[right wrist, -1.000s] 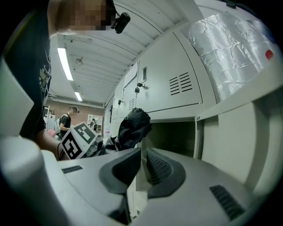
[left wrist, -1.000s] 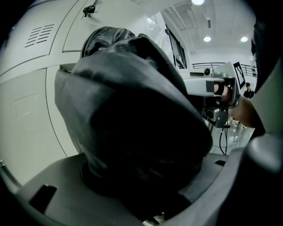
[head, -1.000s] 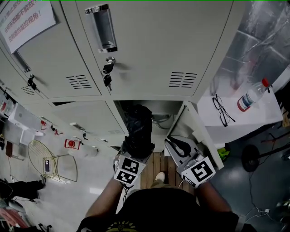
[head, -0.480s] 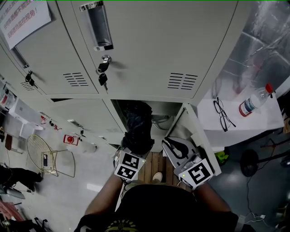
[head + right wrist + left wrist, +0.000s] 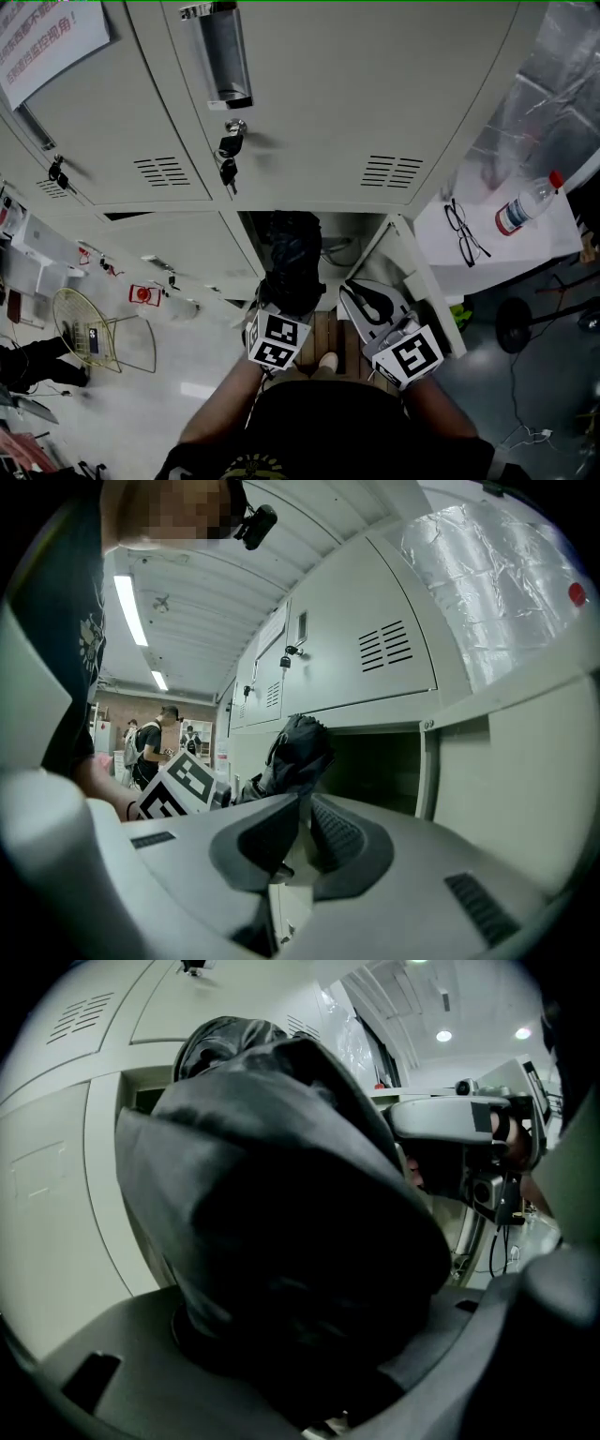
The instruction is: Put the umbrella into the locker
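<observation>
Left gripper (image 5: 284, 302) has its fingers clamped on the umbrella (image 5: 292, 258), nose at the open locker's (image 5: 354, 225) mouth, lined up to slide in. Right gripper (image 5: 371, 306), fingers pinched shut and empty, hangs by the door (image 5: 419, 281).

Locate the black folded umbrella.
Centre of the head view: the black folded umbrella is clamped in the left gripper, its far end at the mouth of the open grey metal locker.
</observation>
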`<state>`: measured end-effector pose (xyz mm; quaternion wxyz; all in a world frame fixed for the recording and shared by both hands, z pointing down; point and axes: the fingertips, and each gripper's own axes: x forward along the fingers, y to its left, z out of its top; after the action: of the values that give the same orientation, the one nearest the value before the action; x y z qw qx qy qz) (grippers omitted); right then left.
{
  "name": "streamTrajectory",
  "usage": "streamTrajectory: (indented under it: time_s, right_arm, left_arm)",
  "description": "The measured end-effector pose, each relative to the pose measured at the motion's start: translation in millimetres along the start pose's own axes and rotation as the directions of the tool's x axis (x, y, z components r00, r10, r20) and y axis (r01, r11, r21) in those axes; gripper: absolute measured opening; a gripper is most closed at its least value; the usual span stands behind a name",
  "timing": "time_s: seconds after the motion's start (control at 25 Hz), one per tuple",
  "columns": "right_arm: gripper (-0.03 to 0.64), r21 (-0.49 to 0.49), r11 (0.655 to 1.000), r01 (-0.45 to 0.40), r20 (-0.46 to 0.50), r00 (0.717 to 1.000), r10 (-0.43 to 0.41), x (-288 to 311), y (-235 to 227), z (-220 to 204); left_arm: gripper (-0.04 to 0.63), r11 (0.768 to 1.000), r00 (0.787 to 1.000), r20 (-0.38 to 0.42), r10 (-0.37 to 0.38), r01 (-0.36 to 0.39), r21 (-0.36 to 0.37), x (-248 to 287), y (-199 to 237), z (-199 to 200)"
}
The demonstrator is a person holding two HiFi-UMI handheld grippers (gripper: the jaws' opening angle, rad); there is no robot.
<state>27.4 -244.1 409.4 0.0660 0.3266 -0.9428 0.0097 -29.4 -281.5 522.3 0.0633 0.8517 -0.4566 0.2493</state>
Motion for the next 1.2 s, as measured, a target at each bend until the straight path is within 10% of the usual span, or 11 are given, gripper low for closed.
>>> streamTrajectory:
  time_s: [1.2]
  right_arm:
    - [0.035,-0.032,0.998,0.05,-0.016,0.999,-0.05,20,-5,14]
  left_arm:
    - [0.295,0.994,0.989,-0.126,-0.079,0.068,-0.088,58,18,-25]
